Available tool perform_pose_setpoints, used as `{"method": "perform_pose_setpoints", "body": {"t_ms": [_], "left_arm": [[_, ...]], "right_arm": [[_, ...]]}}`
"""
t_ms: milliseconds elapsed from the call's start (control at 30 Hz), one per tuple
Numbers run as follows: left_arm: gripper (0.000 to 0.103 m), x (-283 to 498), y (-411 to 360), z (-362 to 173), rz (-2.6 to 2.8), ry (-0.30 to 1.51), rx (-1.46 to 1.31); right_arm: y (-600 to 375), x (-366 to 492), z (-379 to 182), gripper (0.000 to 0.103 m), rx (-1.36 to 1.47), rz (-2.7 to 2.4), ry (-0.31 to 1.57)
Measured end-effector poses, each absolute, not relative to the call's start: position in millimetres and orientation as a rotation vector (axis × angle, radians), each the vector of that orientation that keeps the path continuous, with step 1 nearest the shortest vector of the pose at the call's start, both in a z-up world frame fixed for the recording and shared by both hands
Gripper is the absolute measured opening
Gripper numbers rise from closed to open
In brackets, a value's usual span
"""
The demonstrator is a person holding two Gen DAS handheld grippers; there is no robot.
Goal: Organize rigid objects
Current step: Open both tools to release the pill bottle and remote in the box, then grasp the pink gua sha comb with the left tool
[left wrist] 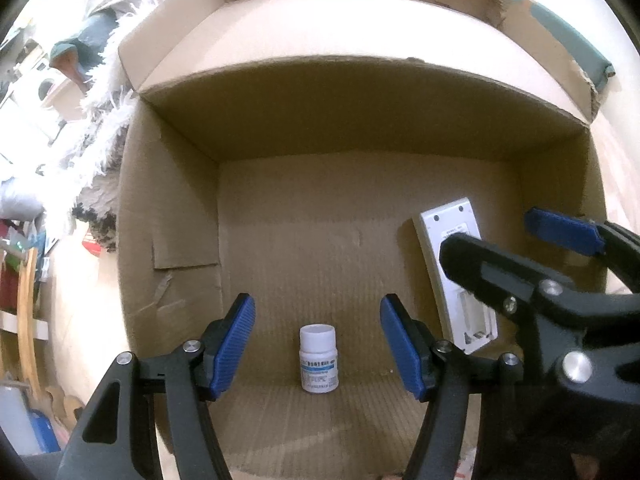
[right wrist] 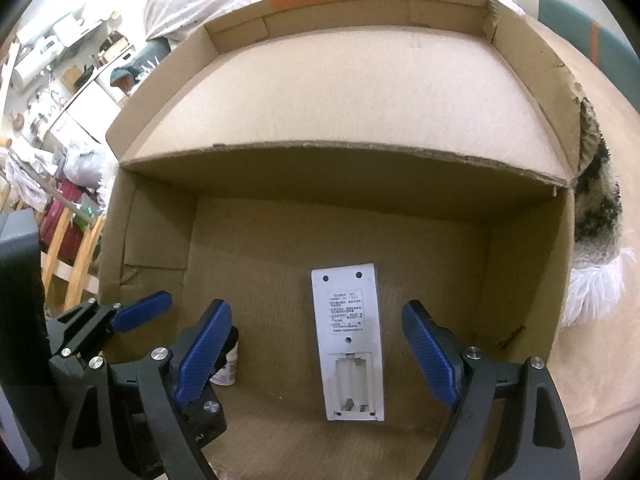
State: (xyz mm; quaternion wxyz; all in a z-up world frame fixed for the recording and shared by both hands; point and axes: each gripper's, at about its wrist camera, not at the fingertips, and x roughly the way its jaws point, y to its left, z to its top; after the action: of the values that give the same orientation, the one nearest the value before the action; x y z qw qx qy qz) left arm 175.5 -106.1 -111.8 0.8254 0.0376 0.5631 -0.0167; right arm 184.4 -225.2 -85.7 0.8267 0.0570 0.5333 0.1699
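one open cardboard box (left wrist: 168, 216) on beige floor (right wrist: 592, 360), cluttered room behind

Matt corrugated cardboard box (left wrist: 172, 220), smooth white plastic bottle (left wrist: 318, 358), ribbed tong pads (left wrist: 234, 346)

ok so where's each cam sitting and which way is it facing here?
Left wrist: on the left gripper, pointing steeply down into the cardboard box, over the upright pill bottle; own open blue pads show, the right gripper alongside.
Right wrist: on the right gripper, looking down at the white remote, lying back-up with its battery bay open; own pads show.
Shared: box, bottle, remote, the other gripper.
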Motion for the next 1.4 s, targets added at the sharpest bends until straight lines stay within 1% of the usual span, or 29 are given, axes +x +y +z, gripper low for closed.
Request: {"method": "perform_pose_setpoints", "body": {"t_ms": [200,333,600,800,1067,1233,1300,1400], "left_arm": [[0.062,160.4,-92.6,-79.0,-0.041,1.158,0.088],[0.062,153.3,-84.4,-60.9,-0.028,1.149,0.029],[0.062,127.1,-65.6,-34.9,-0.007,1.128,-0.018],[0.062,95.9,-52.0,-29.4,0.012,1.121,-0.053],[0.062,62.1,-37.0,-56.6,0.04,1.214,-0.086],[0.062,61.3,-38.5,-97.5,0.051,1.342,-0.099],[0.056,63.1,-42.4,-114.9,0.038,1.4,-0.115],[0.05,68.9,-55.8,-135.3,-0.015,1.452,-0.13]], "right_arm": [[-237.3,178.4,-65.6,0.092,0.147,0.359,1.085],[-248.2,170.3,-54.8,0.092,0.186,0.349,1.074],[-256.4,133.3,-28.7,0.092,0.222,0.356,1.048],[-256.5,96.4,-22.9,0.092,0.197,0.367,1.061],[-281.0,63.3,-48.7,0.092,0.284,0.352,1.175],[-291.5,57.1,-78.9,0.092,0.353,0.32,1.278],[-294.5,57.5,-88.2,0.092,0.374,0.295,1.302],[-293.4,60.0,-93.5,0.092,0.362,0.271,1.317]]}}
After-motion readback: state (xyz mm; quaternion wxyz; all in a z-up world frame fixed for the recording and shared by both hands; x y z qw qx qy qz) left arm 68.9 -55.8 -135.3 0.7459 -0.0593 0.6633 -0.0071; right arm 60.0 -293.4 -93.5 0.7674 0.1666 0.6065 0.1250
